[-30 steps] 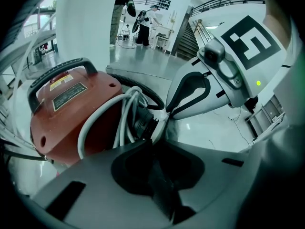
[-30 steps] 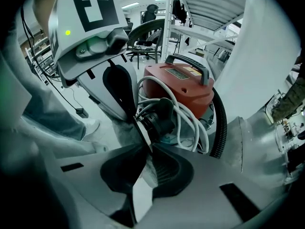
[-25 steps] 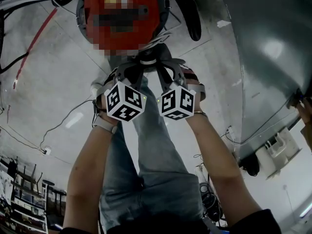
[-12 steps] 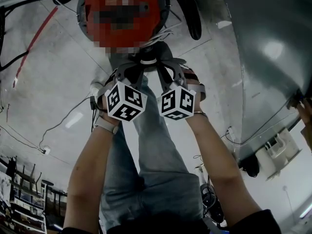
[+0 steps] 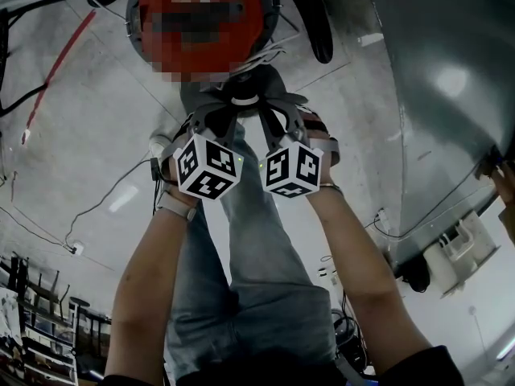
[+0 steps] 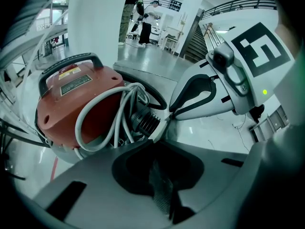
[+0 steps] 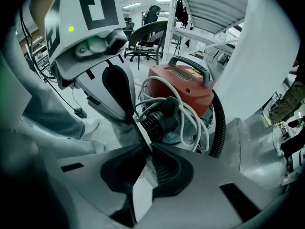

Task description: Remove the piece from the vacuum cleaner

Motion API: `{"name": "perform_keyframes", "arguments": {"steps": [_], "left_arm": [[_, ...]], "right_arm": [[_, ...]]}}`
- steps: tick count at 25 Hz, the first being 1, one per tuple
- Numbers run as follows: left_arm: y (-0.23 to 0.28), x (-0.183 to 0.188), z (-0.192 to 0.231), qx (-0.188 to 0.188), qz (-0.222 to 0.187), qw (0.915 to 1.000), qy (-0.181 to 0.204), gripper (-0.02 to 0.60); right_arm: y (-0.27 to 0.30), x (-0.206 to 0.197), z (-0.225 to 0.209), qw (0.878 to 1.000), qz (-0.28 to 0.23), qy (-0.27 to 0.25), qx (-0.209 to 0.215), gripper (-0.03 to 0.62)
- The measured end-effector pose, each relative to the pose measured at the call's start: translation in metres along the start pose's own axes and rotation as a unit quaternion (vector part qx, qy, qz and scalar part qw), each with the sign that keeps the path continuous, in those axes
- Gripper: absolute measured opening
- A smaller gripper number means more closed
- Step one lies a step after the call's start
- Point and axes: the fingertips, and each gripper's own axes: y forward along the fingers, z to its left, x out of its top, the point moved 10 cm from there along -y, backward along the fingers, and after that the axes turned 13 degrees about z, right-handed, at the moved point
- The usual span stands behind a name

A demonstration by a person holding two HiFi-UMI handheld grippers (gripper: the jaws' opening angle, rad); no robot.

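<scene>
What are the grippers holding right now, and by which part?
Both the left gripper and right gripper appear shut on the white piece at the black connector's end, pinching its rim.

The vacuum cleaner point(image 6: 66, 113) is sitting upright on the floor point(image 5: 80, 135), at the 12 o'clock edge of the head view. It is showing a round red body, with a black carrying handle point(image 6: 71, 63) arching over the top and a rectangular label point(image 6: 75, 84) lying flat beneath the handle. A white power cord point(image 6: 102, 116) is hanging in loose loops down the side at its 6 o'clock. The piece point(image 6: 144, 120), a short black ribbed fitting, is poking out through those loops, touching the cord and pointing toward 6 o'clock. A black corrugated hose point(image 7: 220, 123) is curving around the body's lower side.
</scene>
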Motion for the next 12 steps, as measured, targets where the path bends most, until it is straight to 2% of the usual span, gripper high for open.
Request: {"name": "perform_keyframes", "arguments": {"steps": [12], "left_arm": [[-0.0009, -0.0014, -0.0015, 0.004, -0.002, 1.0, 0.007, 0.049]], "right_arm": [[-0.0019, -0.0014, 0.0041, 1.0, 0.0, 0.006, -0.004, 0.064]]}}
